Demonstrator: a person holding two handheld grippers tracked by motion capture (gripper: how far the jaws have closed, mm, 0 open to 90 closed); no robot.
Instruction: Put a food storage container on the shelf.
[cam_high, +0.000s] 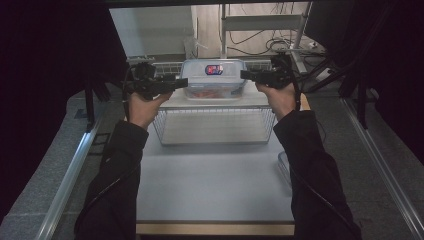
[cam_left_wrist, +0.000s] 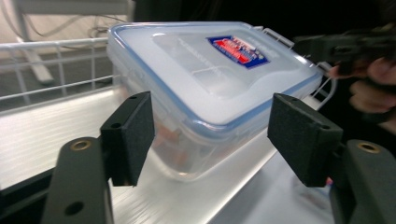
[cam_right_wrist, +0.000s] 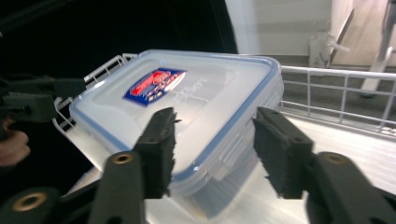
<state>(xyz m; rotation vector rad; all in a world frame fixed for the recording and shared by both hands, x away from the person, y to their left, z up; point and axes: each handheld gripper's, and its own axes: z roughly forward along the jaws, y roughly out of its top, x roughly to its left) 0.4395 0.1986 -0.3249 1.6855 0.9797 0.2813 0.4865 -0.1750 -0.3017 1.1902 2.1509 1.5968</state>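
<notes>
Container (cam_high: 213, 79) — clear, blue-sealed lid — is sitting on the wire shelf (cam_high: 215, 102), its corners lying between the released fingers of the left gripper (cam_high: 182, 83) and right gripper (cam_high: 245, 75) — neither pressing.

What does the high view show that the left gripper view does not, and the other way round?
High view: two dark sleeves, the white table, and the wire rack with its open lower level under the container.

Left gripper view: the left gripper close up, its black pads on either side of a container corner, one clearly apart from it, and reddish contents behind the clear wall.

Both: the container with its blue-rimmed lid and red-blue label, the rack's rail, and the right gripper at its far end.
</notes>
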